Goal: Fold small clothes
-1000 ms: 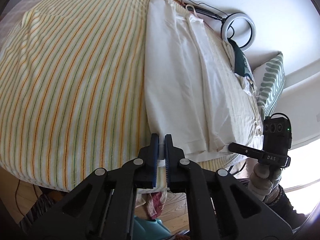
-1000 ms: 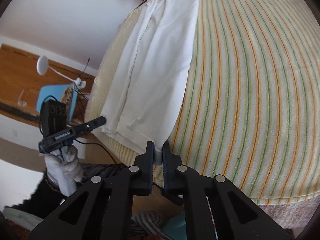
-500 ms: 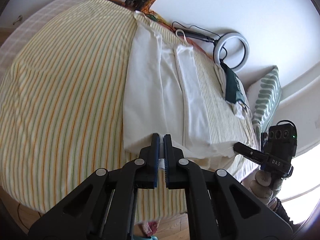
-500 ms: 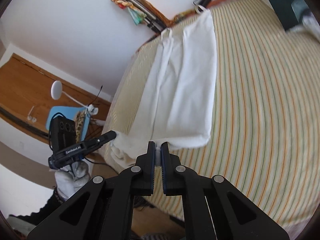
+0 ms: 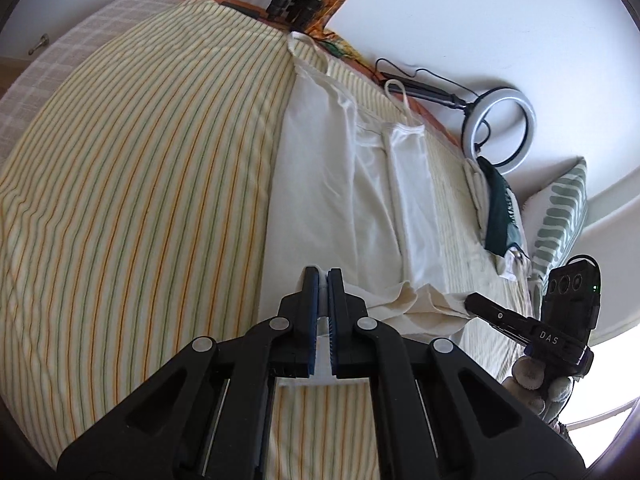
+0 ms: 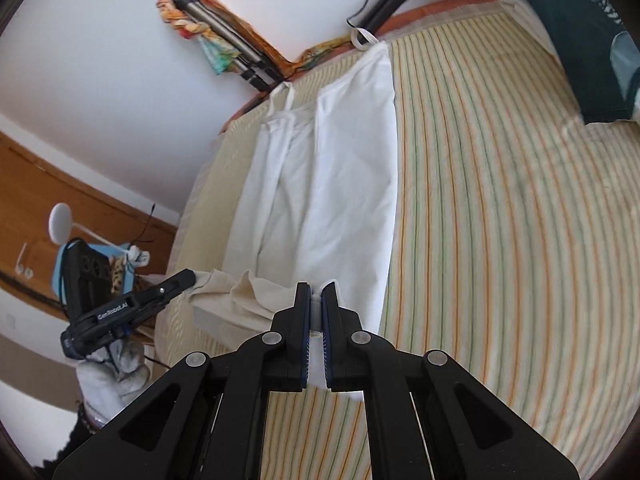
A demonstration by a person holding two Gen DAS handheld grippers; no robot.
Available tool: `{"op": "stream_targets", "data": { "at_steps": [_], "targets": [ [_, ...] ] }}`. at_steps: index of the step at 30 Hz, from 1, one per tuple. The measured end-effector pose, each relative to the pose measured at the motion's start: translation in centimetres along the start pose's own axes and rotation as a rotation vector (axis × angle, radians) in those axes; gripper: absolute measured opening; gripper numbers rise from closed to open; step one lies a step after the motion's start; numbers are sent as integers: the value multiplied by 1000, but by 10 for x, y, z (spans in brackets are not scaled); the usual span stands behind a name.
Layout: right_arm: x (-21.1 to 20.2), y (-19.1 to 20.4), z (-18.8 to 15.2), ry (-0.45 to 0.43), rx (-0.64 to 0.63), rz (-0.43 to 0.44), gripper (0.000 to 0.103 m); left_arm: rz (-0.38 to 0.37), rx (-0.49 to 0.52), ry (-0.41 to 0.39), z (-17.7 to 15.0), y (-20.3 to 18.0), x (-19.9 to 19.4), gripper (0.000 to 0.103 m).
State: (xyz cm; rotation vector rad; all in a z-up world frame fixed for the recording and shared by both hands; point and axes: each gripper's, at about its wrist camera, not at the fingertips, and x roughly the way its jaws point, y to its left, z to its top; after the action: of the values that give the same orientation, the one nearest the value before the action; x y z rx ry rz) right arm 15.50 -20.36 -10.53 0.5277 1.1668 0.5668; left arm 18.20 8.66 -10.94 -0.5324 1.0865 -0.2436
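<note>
While both of your grippers, left gripper (image 5: 323, 276) and right gripper (image 6: 316, 290), clench hem corners: white top (image 6: 332, 184) lengthwise on striped bed (image 6: 500, 200). Light, limp, creases easily; keep hold at corners.

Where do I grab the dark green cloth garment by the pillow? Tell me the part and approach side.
Probably its near corner: the dark green cloth garment lies flat on the striped bedcover, that corner free. Come low across the open bedcover; the right gripper must first release the white strappy top.
</note>
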Motion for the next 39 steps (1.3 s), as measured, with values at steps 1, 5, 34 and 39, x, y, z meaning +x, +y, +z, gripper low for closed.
{"op": "stream_targets", "data": {
  "at_steps": [1, 5, 34, 39],
  "targets": [
    [3, 1, 1, 3, -3, -10, 4, 2, -4, 0, 1, 1, 2, 2],
    [9, 2, 6, 11, -4, -49, 4, 19, 1, -16, 5, 2, 5, 3],
    [19, 37, -30, 45, -317, -186, 13, 134, 406, -15, -58, -43, 13, 30],
    [16, 60, -19, -51, -403, -197, 33, 123, 403, -63, -40, -51, 3, 31]
  ]
}}
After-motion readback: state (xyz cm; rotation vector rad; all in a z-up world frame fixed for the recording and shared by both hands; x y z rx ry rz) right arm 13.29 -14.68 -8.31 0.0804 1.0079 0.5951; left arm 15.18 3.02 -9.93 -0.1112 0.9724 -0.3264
